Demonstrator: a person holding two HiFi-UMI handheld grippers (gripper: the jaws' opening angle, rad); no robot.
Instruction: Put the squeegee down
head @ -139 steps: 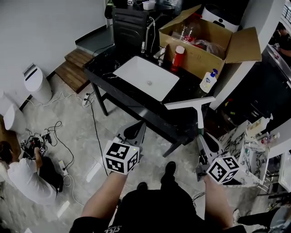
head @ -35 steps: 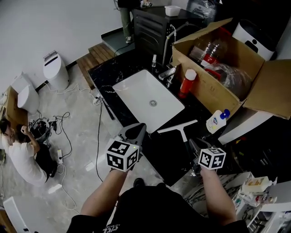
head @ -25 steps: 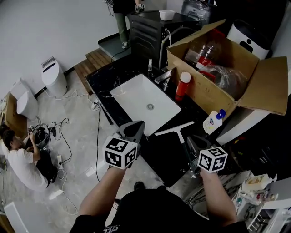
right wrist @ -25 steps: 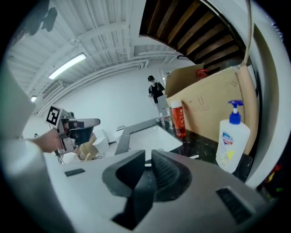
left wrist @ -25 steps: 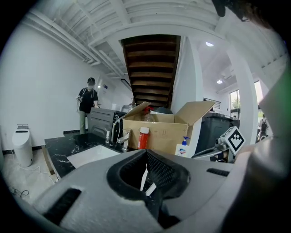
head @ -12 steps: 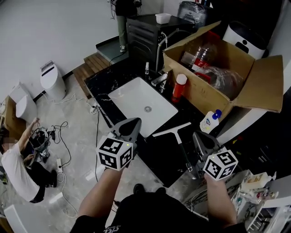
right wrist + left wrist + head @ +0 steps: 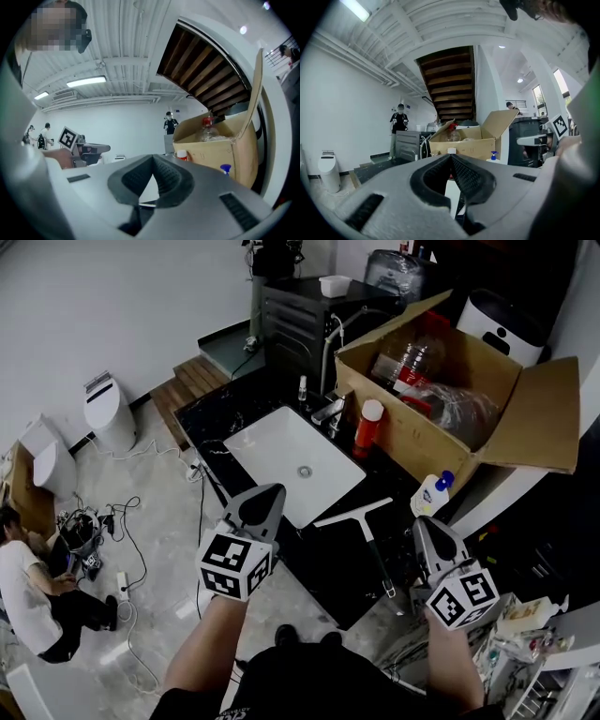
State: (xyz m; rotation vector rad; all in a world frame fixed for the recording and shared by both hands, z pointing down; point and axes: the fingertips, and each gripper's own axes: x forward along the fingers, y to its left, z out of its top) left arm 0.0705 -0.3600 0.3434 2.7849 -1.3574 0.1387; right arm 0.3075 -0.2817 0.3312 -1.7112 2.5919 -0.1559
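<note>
The squeegee [image 7: 355,513] lies flat on the black counter [image 7: 323,554], its white blade toward the sink and its thin handle pointing at the front edge. My right gripper [image 7: 424,523] hovers to the right of the handle, apart from it, its jaws shut on nothing. My left gripper [image 7: 267,491] is over the counter's front edge beside the sink, also shut and empty. Both gripper views show the jaw tips meeting, left gripper [image 7: 451,157] and right gripper [image 7: 153,159], with nothing between them.
A white sink [image 7: 291,463] with a faucet [image 7: 332,411] is set in the counter. Behind it stand a red-and-white bottle [image 7: 367,427], an open cardboard box [image 7: 450,399] and a soap bottle [image 7: 432,495]. A person [image 7: 28,587] sits on the floor at left among cables.
The right gripper has let go of the squeegee handle and drawn back to the right. The squeegee now rests on the counter. The left gripper has barely moved.
</note>
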